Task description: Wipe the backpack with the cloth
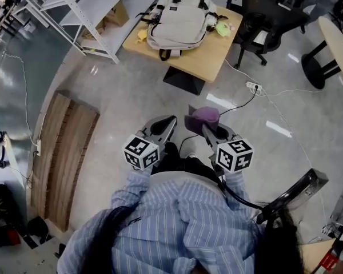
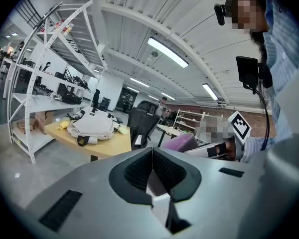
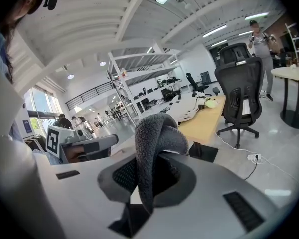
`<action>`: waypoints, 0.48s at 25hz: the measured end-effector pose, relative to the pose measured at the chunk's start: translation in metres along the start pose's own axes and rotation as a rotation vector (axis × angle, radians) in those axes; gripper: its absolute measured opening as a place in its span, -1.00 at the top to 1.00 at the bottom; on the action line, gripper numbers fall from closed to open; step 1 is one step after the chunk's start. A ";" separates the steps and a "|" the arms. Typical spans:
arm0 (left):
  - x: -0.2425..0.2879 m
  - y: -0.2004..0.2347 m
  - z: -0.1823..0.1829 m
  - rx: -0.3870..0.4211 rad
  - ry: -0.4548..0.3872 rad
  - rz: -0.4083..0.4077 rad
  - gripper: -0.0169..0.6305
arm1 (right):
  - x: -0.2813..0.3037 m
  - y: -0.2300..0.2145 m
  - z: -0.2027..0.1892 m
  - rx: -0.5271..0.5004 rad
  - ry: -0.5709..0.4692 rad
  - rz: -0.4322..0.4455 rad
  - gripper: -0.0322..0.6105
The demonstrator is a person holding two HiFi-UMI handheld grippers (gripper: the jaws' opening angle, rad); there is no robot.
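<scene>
Pre-wipe carry.
Right gripper point(image 3: 148, 176) clamped purple fleece cloth point(image 3: 157, 138) for wiping; left gripper point(image 2: 152, 171) closed, empty; beige fabric backpack point(image 1: 179, 19) well ahead.

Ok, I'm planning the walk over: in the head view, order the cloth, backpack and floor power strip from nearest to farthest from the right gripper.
1. cloth, clamped in the tongs of the right gripper.
2. power strip, on the floor ahead, to the right.
3. backpack, on the table, farthest ahead.
</scene>
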State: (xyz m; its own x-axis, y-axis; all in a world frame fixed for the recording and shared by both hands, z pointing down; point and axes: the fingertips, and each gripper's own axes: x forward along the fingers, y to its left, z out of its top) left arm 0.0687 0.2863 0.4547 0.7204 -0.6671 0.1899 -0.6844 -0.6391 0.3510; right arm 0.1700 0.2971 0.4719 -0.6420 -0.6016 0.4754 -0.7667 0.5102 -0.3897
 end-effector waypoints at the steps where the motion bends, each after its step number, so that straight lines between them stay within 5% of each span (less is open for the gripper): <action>1: -0.001 0.001 -0.002 -0.003 0.005 0.003 0.93 | 0.002 0.000 -0.002 0.008 0.002 0.002 0.77; 6: 0.006 0.016 -0.007 -0.033 0.029 0.007 0.93 | 0.012 -0.004 -0.005 0.047 0.011 0.004 0.77; 12: 0.053 0.037 -0.002 -0.029 0.059 -0.072 0.93 | 0.019 -0.048 0.005 0.110 -0.006 -0.104 0.77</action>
State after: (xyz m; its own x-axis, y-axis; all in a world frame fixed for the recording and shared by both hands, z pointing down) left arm 0.0814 0.2282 0.4796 0.7738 -0.5953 0.2167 -0.6274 -0.6726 0.3924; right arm 0.1950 0.2584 0.4958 -0.5585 -0.6517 0.5132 -0.8253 0.3747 -0.4225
